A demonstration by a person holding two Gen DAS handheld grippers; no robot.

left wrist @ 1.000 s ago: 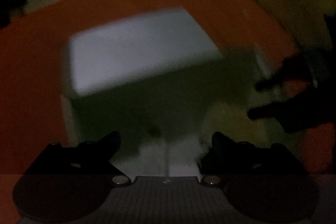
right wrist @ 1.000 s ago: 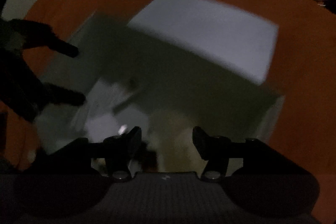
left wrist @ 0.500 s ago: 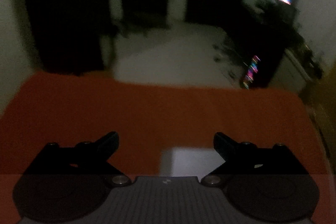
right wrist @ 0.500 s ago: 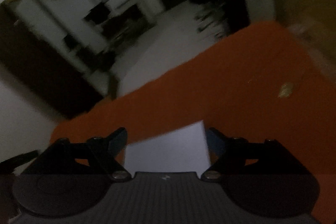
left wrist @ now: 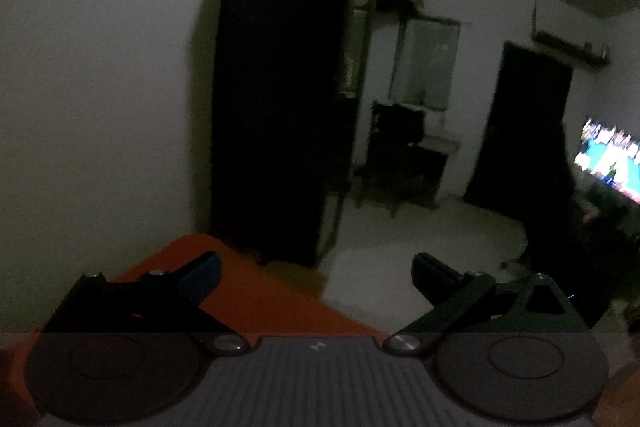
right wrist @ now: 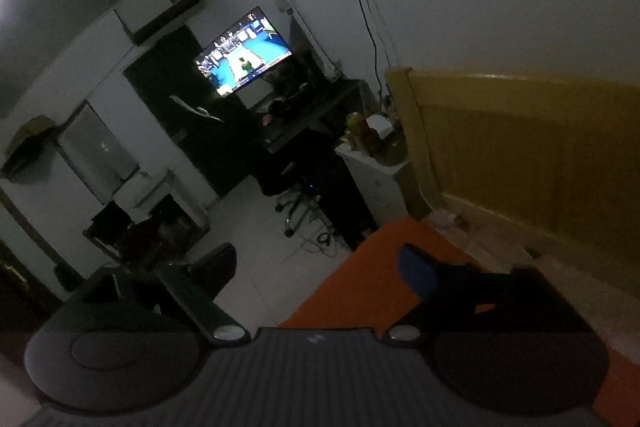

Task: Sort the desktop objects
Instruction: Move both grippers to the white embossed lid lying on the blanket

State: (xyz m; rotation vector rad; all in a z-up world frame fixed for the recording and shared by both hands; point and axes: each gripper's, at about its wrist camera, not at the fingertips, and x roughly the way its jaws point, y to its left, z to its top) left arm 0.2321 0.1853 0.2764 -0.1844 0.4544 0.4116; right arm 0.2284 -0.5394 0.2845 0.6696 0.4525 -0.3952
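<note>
— Jaws on the left gripper [left wrist: 314, 262]?
— Spread wide and opening right now, with nothing between them. Blue pad showing on the left finger [left wrist: 202, 273].
— Pointing where?
— Out over a corner of the orange table cover [left wrist: 260, 295], toward a tall dark wardrobe [left wrist: 280, 99] against a pale wall. Pale floor [left wrist: 420, 247] beyond the cover, a dark doorway [left wrist: 524, 131] further right, a lit screen [left wrist: 608, 159] at the right edge. Dim all over, slightly blurred.
— And the right gripper [right wrist: 316, 255]?
— Likewise wide and opening, empty between the jaws. Blue pad on its right finger [right wrist: 416, 271], seen against the orange cover.
— Beyond it?
— Same lit screen, tilted in this view, above a dark desk [right wrist: 304, 115]. Wall-mounted air unit [right wrist: 160, 13] up to the left of the screen, cables [right wrist: 370, 11] hanging down the wall to its right. White cabinet [right wrist: 380, 175] with bottles on top, just beside a yellow panel [right wrist: 520, 155]. Wheeled chair base [right wrist: 300, 211] on the floor near the desk.
— Desktop objects to sort?
— Cannot tell where; out of both views. Only a strip of orange cover showing below the fingers.
</note>
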